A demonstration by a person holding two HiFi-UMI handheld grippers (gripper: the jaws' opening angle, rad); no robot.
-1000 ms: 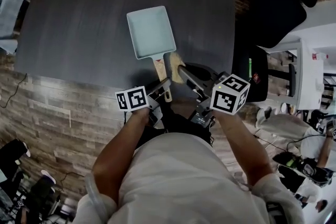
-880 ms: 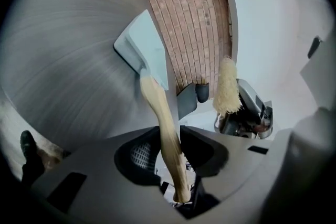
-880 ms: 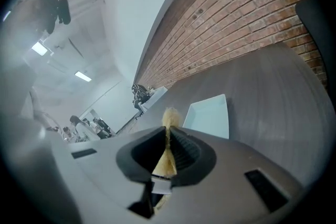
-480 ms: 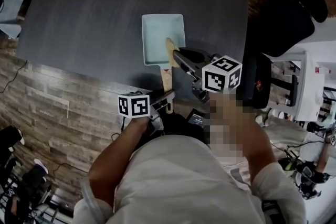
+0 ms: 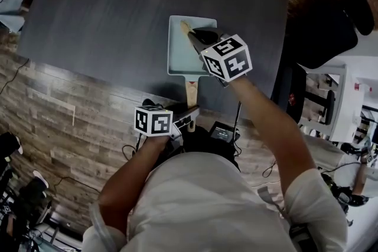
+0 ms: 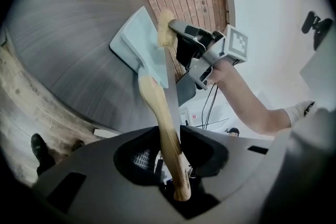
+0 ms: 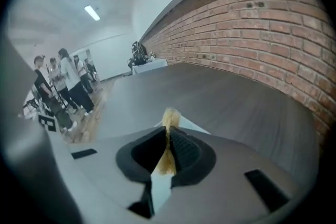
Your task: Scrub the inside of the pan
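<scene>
On the dark grey surface (image 5: 106,15), over toward its near right part: the pale pan (image 5: 177,59), rectangular, sitting flat. Wooden handle (image 5: 191,91) pointing back at the person, its end out past the near edge. Left tongs (image 6: 170,136) clenched on that handle close to its end, coming in from the person's side of the surface. Right tongs (image 7: 168,136) pinched tight on a tan sponge (image 7: 169,115), reaching in over the pan from the right. Sponge tip up at the far left corner of the pan's inside. Touching the pan floor or just above it? Hard to call from here.

Surface itself matte, with a fine wood grain, stretching wide to the left of the pan. Beyond its far side, a red brick wall (image 7: 252,23) running the whole length. Down at the left of the head view, plank floor (image 5: 53,121) in mixed browns. Off to the right, a black chair (image 5: 328,20) near the surface's corner. Far back in the right gripper view, several people (image 7: 65,81) standing together, strip lights (image 7: 92,12) overhead on a white ceiling.
</scene>
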